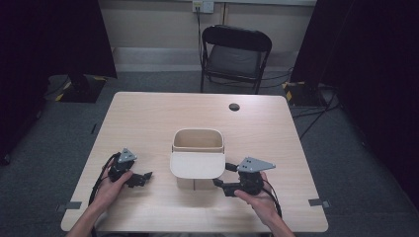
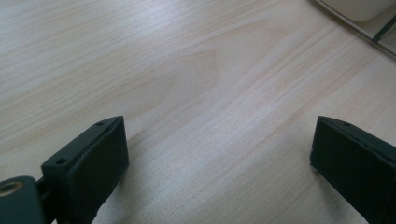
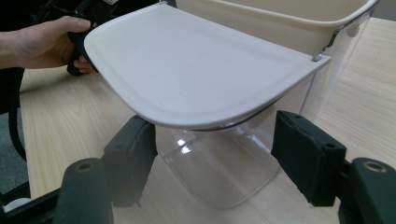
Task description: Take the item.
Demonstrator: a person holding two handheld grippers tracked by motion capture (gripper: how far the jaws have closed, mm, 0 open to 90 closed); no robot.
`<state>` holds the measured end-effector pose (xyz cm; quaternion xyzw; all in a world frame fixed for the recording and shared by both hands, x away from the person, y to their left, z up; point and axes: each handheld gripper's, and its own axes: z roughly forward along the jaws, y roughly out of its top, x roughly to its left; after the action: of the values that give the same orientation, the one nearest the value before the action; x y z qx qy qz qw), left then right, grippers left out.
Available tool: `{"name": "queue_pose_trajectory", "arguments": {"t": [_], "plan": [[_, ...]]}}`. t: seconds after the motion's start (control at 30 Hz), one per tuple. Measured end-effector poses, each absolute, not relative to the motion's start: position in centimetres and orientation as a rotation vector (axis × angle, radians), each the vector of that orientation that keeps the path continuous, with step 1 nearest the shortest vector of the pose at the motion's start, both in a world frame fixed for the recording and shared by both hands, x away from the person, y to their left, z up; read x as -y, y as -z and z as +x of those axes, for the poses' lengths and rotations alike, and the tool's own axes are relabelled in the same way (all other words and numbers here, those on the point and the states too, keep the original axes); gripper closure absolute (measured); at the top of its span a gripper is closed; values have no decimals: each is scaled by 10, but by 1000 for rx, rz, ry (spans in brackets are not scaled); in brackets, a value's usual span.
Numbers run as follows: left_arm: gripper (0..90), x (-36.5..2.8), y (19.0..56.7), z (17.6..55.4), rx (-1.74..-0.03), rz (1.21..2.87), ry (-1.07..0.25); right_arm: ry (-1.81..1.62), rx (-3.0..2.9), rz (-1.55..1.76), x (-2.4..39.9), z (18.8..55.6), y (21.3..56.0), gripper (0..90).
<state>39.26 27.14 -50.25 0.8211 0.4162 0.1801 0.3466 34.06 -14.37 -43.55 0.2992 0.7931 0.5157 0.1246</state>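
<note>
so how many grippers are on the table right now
2. The left gripper sits left of the lidded bin, jaws open over bare table. The right gripper sits at the bin's right, jaws open near its clear base.

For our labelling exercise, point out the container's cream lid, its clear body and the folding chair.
cream lid (image 3: 196,70), right gripper view, middle of its flat top.
clear body (image 3: 219,172), right gripper view, lower front wall under the lid.
folding chair (image 1: 234,59), high view, on its seat.
</note>
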Motion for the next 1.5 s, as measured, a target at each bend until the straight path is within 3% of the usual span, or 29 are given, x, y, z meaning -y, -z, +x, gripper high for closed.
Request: {"name": "queue_pose_trajectory", "arguments": {"t": [1.5], "plan": [[37,-271,502,392,-1081,2131,-470,-1518,-2288,890,143,349,420,296]]}}
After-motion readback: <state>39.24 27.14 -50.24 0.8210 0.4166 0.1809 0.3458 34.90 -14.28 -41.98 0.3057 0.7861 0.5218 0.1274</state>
